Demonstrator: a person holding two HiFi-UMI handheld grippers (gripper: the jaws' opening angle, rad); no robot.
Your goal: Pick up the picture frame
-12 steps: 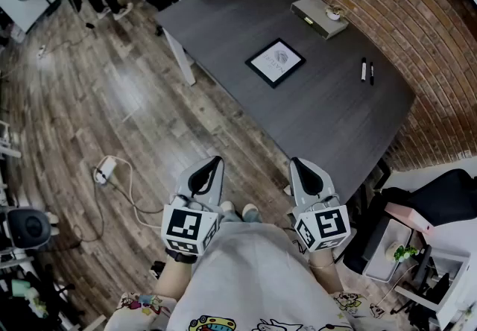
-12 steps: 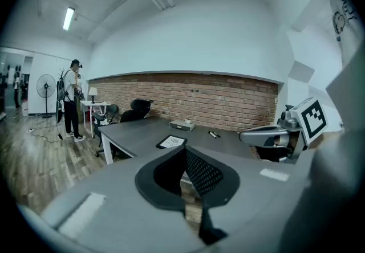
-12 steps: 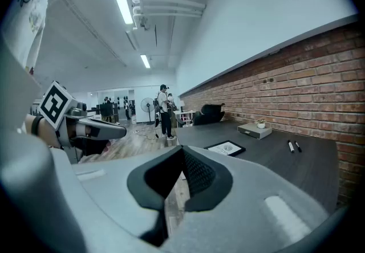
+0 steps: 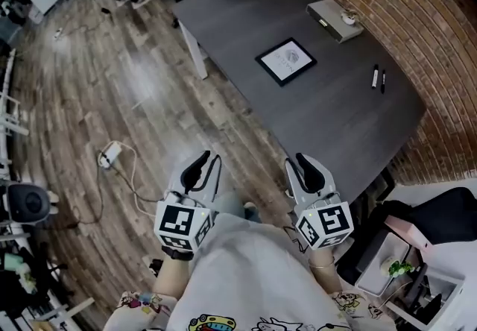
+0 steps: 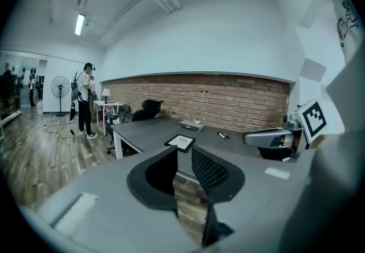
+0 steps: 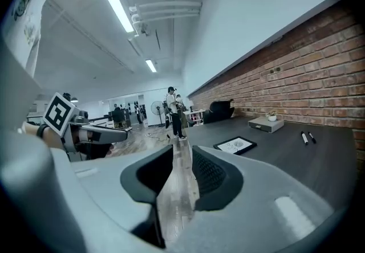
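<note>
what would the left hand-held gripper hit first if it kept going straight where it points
Probably the near edge of the dark grey table, before the black picture frame lying on it; depth is unclear.

The near stretch of the desk (image 4: 328,128) lies bare up to the picture frame (image 4: 286,61), with two markers (image 4: 378,78) well right and a flat box (image 4: 334,20) farther off by the brick wall (image 4: 425,16).

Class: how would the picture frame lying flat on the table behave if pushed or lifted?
The picture frame looks thin with a dark border, so probably stiff. Lying flat on the smooth table, it would likely slide, not tip.
</note>
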